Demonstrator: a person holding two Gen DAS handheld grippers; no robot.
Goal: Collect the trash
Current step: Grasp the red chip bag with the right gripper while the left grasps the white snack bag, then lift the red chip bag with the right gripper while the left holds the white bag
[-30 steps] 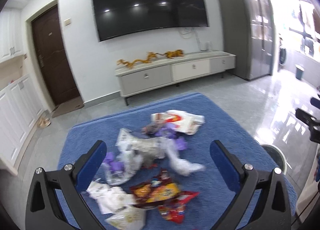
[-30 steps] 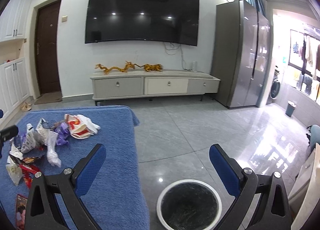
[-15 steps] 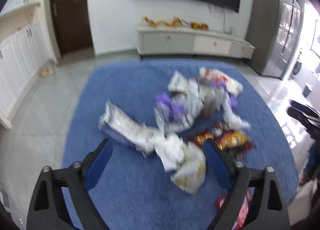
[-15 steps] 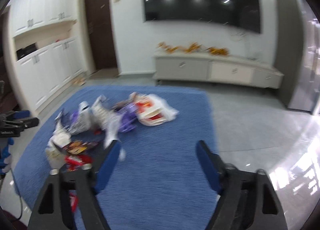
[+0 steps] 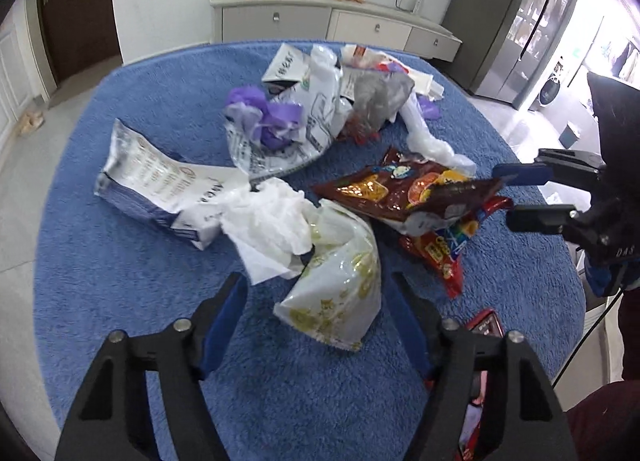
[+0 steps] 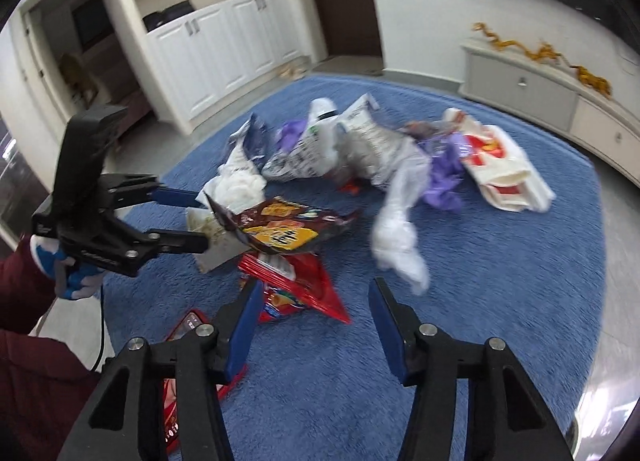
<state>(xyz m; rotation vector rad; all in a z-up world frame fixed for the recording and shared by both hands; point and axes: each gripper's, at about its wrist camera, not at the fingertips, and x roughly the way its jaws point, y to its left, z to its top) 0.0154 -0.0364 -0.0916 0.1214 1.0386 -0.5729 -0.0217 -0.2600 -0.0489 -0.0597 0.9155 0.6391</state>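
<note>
Trash (image 5: 340,165) lies heaped mid-rug (image 5: 120,261). Left gripper (image 5: 316,301) closes around the pale pouch (image 5: 340,293) beside the tissue (image 5: 272,221) — not yet pinching. Right gripper (image 6: 312,313) narrows, nothing between — risk: slick film slips, or both snag the brown bag (image 6: 280,231).

Trash lies heaped on the rug (image 5: 120,281) before me. Nearest my left gripper (image 5: 316,325) sits a crumpled bag (image 5: 340,293), tissue (image 5: 268,221) behind it. A snack wrapper (image 6: 296,293) lies before my right gripper (image 6: 312,325). A cabinet (image 5: 320,21) stands behind the rug.
</note>
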